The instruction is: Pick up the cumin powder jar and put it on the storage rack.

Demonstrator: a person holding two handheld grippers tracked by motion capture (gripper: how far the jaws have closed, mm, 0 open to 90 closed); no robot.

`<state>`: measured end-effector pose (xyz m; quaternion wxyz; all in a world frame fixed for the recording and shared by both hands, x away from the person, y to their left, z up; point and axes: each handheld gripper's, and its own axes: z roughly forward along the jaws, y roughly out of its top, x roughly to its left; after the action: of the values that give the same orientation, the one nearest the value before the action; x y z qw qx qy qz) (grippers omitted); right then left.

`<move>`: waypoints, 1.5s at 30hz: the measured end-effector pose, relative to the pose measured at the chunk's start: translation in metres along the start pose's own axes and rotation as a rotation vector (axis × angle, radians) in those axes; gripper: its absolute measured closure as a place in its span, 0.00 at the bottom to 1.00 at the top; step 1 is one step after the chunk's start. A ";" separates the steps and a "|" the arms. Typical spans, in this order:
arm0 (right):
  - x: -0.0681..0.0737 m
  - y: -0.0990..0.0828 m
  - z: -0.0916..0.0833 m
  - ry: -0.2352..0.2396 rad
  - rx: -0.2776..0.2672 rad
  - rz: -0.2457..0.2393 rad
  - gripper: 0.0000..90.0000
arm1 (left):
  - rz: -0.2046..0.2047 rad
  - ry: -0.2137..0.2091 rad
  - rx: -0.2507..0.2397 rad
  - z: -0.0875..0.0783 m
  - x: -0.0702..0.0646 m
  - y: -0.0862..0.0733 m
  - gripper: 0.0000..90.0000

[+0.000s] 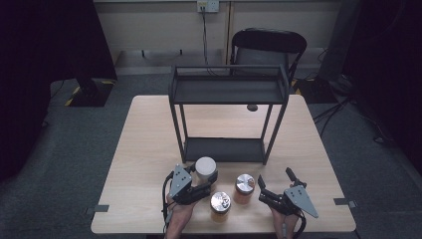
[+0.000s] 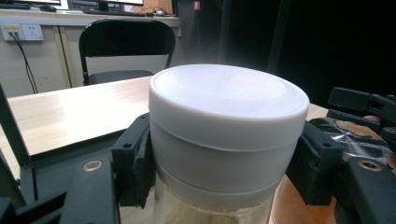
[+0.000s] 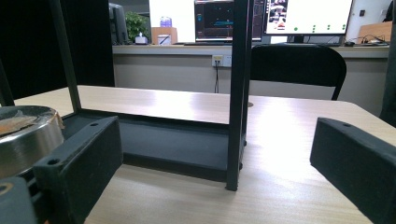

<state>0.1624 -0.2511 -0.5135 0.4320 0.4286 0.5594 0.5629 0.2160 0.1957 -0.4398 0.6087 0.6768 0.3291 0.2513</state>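
Gripping just under the white lid, the left gripper was clenched on the white-lidded jar at the table's near edge, before the rack. A straight lift was advised. The right gripper was held released and empty.

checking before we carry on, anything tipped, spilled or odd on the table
Nothing stands out. The white-lidded jar sits upright in the left gripper, both metal-lidded jars stand upright, and the rack stands square.
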 end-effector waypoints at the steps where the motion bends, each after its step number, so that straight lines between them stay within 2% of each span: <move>1: 0.000 0.000 0.000 0.000 0.000 -0.001 0.02 | 0.003 0.001 0.000 0.000 0.000 0.000 0.37; 8: 0.001 0.000 0.000 -0.004 0.000 0.000 0.02 | 0.013 0.011 0.002 0.003 0.001 0.008 0.38; 11: 0.001 0.000 0.000 -0.004 0.000 -0.001 0.02 | 0.031 0.022 0.006 0.005 0.000 0.012 0.37; 19: 0.000 0.000 0.000 -0.001 0.000 -0.001 0.02 | 0.015 0.032 -0.003 0.011 0.004 0.016 0.38; 26: 0.001 0.000 0.000 -0.003 0.000 -0.001 0.02 | 0.042 0.054 -0.008 0.017 0.002 0.025 0.38; 31: 0.000 0.000 0.000 -0.001 0.000 -0.001 0.02 | 0.033 0.062 -0.025 0.020 0.004 0.028 0.38; 42: 0.000 0.000 0.000 0.000 0.000 0.001 0.02 | 0.010 0.084 -0.029 0.029 0.011 0.031 0.38; 45: 0.000 0.000 0.000 0.001 0.000 0.001 0.02 | 0.021 0.087 -0.029 0.032 0.012 0.032 0.38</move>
<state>0.1624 -0.2513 -0.5136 0.4315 0.4287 0.5592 0.5633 0.2517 0.1825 -0.4134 0.6010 0.6597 0.3445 0.2914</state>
